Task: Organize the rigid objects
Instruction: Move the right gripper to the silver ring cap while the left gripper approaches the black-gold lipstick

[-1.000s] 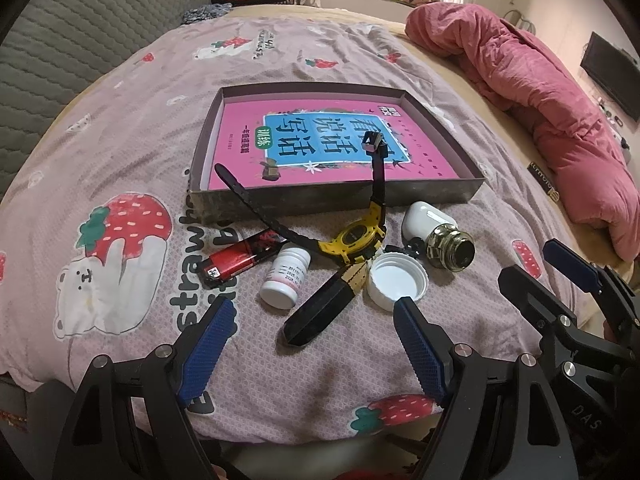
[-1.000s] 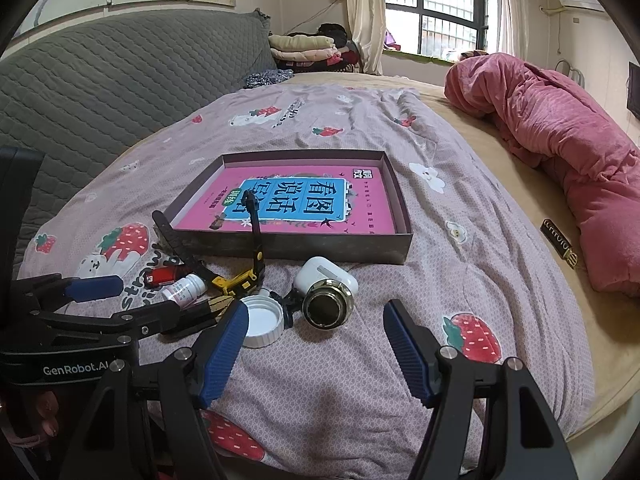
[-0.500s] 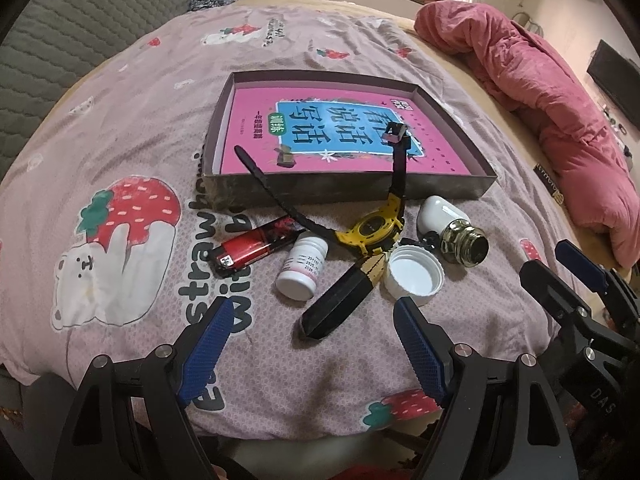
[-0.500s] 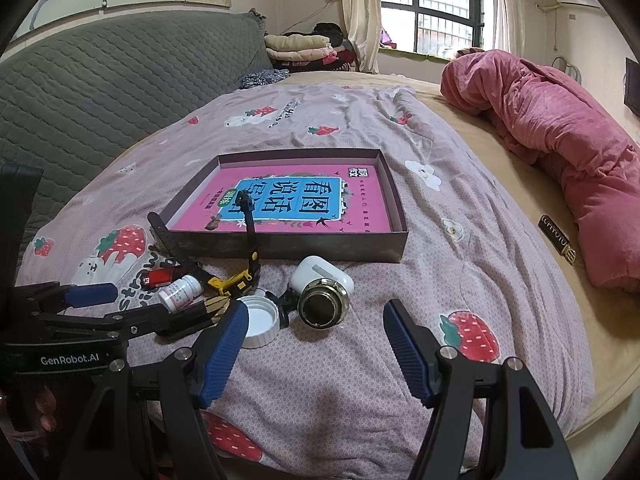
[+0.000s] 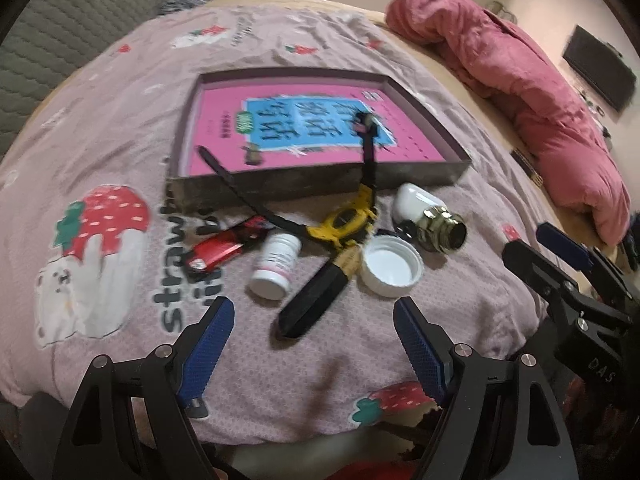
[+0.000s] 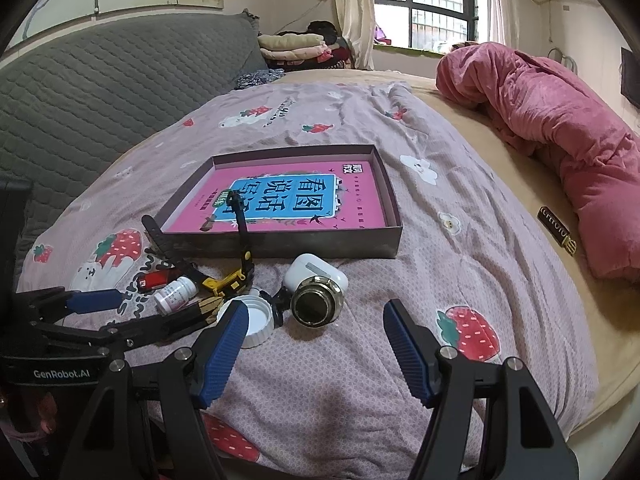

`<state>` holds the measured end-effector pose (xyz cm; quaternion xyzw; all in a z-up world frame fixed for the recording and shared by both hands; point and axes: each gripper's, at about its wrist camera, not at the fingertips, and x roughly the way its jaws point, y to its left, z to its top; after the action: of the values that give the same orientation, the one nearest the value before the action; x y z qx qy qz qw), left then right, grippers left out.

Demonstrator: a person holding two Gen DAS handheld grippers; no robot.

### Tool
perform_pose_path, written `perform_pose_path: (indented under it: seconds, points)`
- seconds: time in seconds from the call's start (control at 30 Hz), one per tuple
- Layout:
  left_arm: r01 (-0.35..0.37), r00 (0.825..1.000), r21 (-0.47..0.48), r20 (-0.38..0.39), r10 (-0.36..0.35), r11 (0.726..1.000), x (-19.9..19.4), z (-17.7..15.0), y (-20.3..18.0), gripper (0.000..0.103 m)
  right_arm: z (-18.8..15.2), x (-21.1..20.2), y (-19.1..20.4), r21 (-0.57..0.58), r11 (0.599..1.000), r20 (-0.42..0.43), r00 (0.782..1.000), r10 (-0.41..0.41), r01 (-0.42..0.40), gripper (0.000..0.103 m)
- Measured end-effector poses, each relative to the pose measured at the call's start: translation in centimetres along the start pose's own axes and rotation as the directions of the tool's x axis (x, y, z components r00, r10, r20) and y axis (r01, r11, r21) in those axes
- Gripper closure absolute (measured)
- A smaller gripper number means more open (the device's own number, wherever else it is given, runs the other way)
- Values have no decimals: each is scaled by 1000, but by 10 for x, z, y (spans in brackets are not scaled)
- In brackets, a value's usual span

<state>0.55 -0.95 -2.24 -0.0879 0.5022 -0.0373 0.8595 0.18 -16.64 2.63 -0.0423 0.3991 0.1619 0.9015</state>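
A shallow box (image 5: 436,170) (image 6: 320,246) with a pink book inside lies on the bed. In front of it sits a cluster: a yellow watch (image 5: 346,222) (image 6: 226,280) with one strap draped over the box wall, a red lighter (image 5: 218,250) (image 6: 158,278), a small white pill bottle (image 5: 276,264) (image 6: 176,292), a black bar (image 5: 316,296), a white lid (image 5: 392,266) (image 6: 256,320), a white earbud case (image 5: 416,202) (image 6: 316,272) and a brass knob (image 5: 442,230) (image 6: 316,302). My left gripper (image 5: 312,320) (image 6: 100,312) hangs open just short of the black bar. My right gripper (image 6: 314,320) (image 5: 536,240) stands open near the knob.
A pink quilt (image 5: 520,80) (image 6: 560,128) is heaped along the right side of the bed. A grey padded headboard (image 6: 100,88) rises at the left, with folded clothes (image 6: 296,46) beyond. A small dark label (image 6: 558,234) lies on the tan sheet at the right.
Both grippers have shifted slightly forward toward the cluster; the objects appear larger and lower in the left wrist view. Nothing was taken hold of, and both stay open.
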Motion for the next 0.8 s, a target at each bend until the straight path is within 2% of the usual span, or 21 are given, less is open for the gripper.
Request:
perform_pose_path:
  seconds: [0.43,0.47,0.53,0.57,0.7,0.8]
  points:
    - [3,998,154,-68,8,988,30,16,-4,21,-2,4,-4,14,1000,-13,1000,-6,6,34]
    - [0,997,166,-73,12,986,30,16,-3,22,-2,5,-4,14,1000,-16,1000,-8,8,34]
    - [-9,996,210,-81,27,978,32,16,-5,33,-3,6,-5,15,1000,-19,1000,-9,9,34]
    - [-12,996,229,-85,33,973,33,17,-6,36,-3,7,-5,14,1000,-21,1000,-9,10,34]
    - [3,994,244,-105,23,970,38,20,-5,38,-4,11,-6,13,1000,-27,1000,-13,13,34]
    - [-5,994,270,-104,34,963,38,21,-9,44,-4,17,-6,4,1000,-34,999,-21,22,34]
